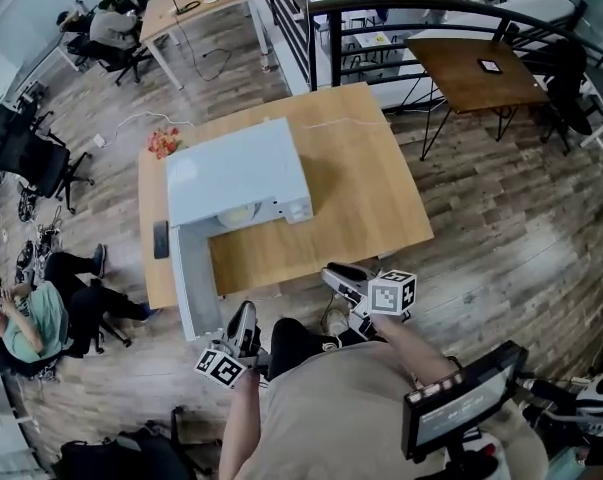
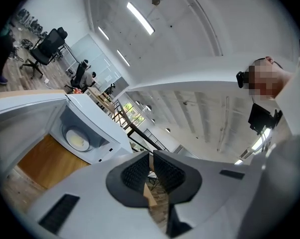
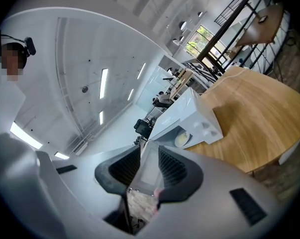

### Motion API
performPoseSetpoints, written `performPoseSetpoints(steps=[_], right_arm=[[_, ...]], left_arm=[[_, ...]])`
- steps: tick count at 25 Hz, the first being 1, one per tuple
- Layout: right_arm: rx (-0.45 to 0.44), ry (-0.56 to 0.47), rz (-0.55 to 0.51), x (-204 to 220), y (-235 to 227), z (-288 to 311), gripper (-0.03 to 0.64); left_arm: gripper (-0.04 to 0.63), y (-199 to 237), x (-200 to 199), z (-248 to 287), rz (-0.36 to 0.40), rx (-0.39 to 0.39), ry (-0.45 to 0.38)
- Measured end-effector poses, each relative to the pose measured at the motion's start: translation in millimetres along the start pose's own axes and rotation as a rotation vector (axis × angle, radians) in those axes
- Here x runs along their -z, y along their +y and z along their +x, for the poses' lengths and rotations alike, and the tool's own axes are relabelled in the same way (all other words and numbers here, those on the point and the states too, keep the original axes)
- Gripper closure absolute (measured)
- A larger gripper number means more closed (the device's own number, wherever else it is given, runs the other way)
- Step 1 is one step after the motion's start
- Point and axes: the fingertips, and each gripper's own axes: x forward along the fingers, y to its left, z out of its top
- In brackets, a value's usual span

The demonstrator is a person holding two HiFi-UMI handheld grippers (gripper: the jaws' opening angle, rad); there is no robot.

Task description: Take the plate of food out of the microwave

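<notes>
Head view has the plate of food inside the open microwave, just left of centre; only a pale sliver of it shows under the top of the cavity. Both gripper views look into that cavity from a distance and show the plate lying flat on its floor. The microwave door swings out toward the lower left and hangs past the front edge of the wooden worktop.

Both claws hover off the near edge of the worktop, well apart from the plate. The left claw sits just right of the door's free end, its jaws all but together with nothing between them. The right claw is part open and empty; the grey panel seen through its gap is the far-off door, not a thing held.

The likely trouble from here is the reach. The left claw could knock the door while passing it. Neither claw looks wide enough to take the plate's rim comfortably, so a late opening could push the plate deeper. A pinch on one edge only could let the plate tip and spill the food at the cavity's sill.
</notes>
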Motion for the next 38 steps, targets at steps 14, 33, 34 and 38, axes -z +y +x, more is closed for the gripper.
performPoseSetpoints(steps=[14,33,34,38], right_arm=[[0.05,0.085,-0.025,5.8,18.7,101.4,0.497],[0.324,0.028,0.137,39.1,-95.8,246.9,0.497],[0.331,0.02,0.153,40.9,-102.6,256.3,0.497],[0.373,0.031,0.14,55.6,-132.8,294.4,0.497]], left_arm=[[0.588,69.4,-43.8,20.1,0.016,-0.079,0.112],[0.588,130.4,-83.6,36.4,0.044,0.003,0.191],[0.588,131.2,-85.0,35.9,0.046,-0.001,0.198],[0.588,128.8,-100.9,32.2,0.08,-0.012,0.195]])
